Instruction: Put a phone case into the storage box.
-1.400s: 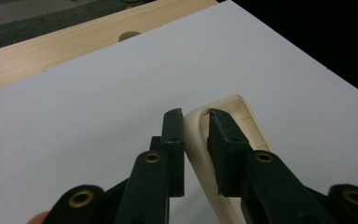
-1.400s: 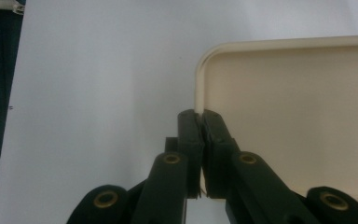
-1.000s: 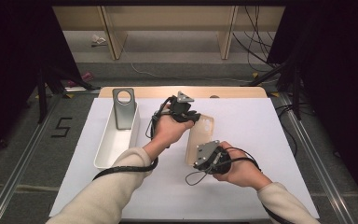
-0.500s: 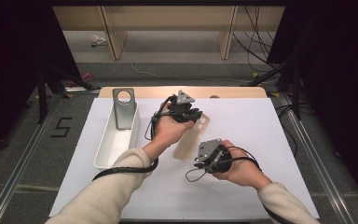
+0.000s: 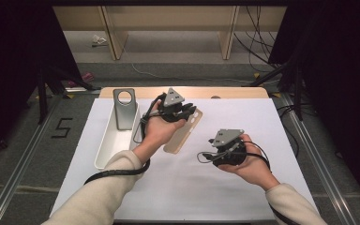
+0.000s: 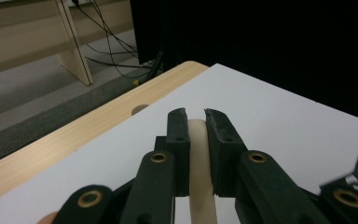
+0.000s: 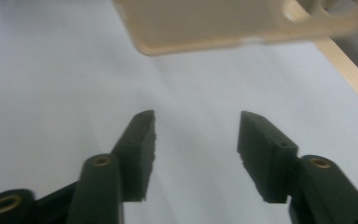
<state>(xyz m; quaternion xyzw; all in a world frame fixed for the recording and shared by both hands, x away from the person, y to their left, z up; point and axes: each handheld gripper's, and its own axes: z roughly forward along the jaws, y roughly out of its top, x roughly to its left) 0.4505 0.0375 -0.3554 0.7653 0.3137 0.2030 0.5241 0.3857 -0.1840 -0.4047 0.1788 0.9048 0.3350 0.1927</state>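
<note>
The left gripper (image 5: 180,111) is clamped on the edge of a beige phone case (image 5: 186,133), holding it above the white table sheet (image 5: 281,136) near the centre. In the left gripper view the case (image 6: 199,177) sits pinched between the 2 jaws. The right gripper (image 5: 226,152), at 4 o'clock from the case and apart from it, has just been opening its jaws; they stand apart with nothing between them (image 7: 196,135). A white tray (image 5: 110,140) lies at 9 o'clock.

A white sheet (image 5: 281,140) covers the wooden table (image 5: 234,92), bearing a long white tray (image 5: 107,145).
</note>
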